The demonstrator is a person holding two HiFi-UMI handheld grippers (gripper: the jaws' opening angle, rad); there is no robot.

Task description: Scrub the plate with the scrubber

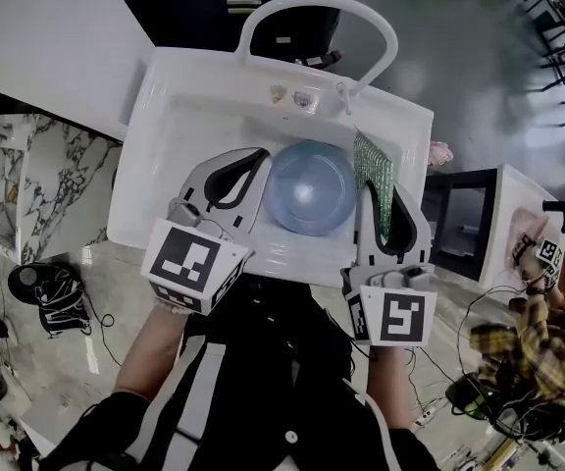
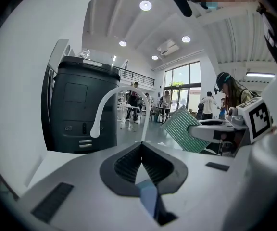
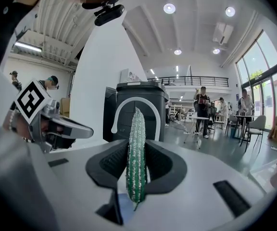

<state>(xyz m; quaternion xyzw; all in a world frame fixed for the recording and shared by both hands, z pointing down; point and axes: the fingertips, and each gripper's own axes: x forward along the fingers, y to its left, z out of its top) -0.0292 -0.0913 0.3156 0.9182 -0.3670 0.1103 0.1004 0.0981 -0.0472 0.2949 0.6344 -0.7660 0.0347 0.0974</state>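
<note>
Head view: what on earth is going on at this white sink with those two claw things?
A person is washing up with a handheld gripper in each hand. The left gripper is shut on the rim of a blue plate, holding it over the white sink below the faucet. The right gripper is shut on a green scrubber, held on edge right beside the plate's right rim. Whether it touches the plate is unclear.
</note>
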